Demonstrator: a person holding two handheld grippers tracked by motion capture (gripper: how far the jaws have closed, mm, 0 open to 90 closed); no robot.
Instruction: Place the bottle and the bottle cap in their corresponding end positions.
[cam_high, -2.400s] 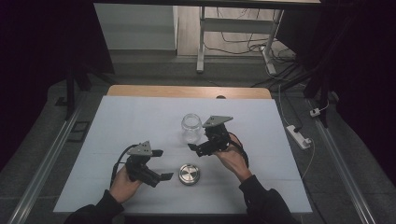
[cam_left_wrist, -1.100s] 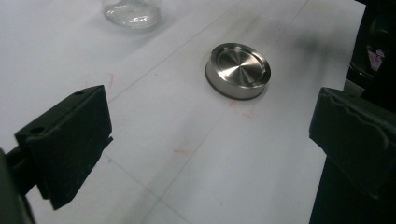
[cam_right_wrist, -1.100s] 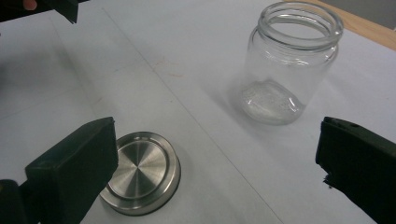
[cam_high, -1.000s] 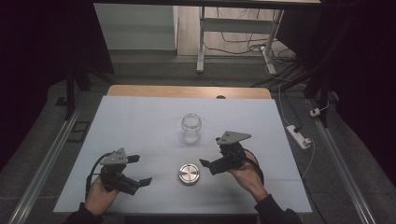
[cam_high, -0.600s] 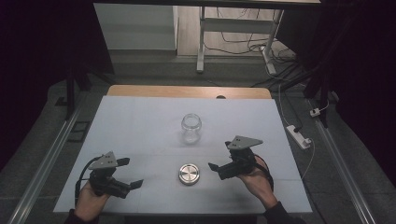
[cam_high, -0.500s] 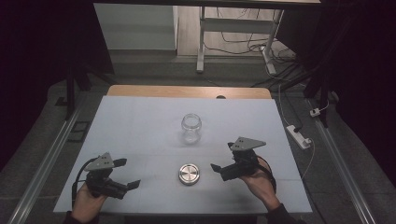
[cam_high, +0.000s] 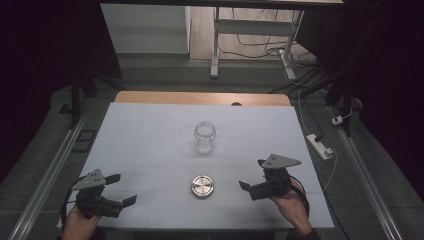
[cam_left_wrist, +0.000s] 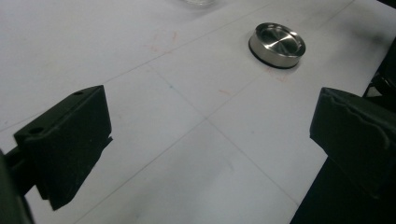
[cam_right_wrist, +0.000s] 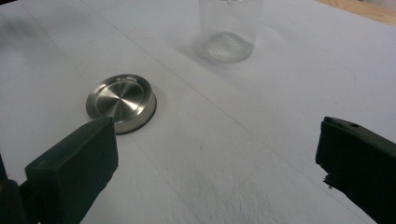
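Observation:
A clear glass jar (cam_high: 205, 137) stands upright and lidless at the middle of the white table (cam_high: 150, 145). Its round metal lid (cam_high: 203, 186) lies flat nearer the front edge; the same lid (cam_left_wrist: 277, 45) shows in the left gripper view and again, as the lid (cam_right_wrist: 122, 103), in the right gripper view, with the jar (cam_right_wrist: 229, 29) behind it. My left gripper (cam_high: 121, 189) is open at the front left, empty, well left of the lid. My right gripper (cam_high: 253, 175) is open at the front right, empty, a short way right of the lid.
The table's front edge runs close under both hands. A wooden strip (cam_high: 200, 98) borders the far edge. A white power strip (cam_high: 320, 146) lies on the floor to the right. Metal rails (cam_high: 45, 180) flank the table.
Both grippers have drawn back from the jar and lid toward the front corners, left one leftward, right one rightward. Jar and lid have stayed put.

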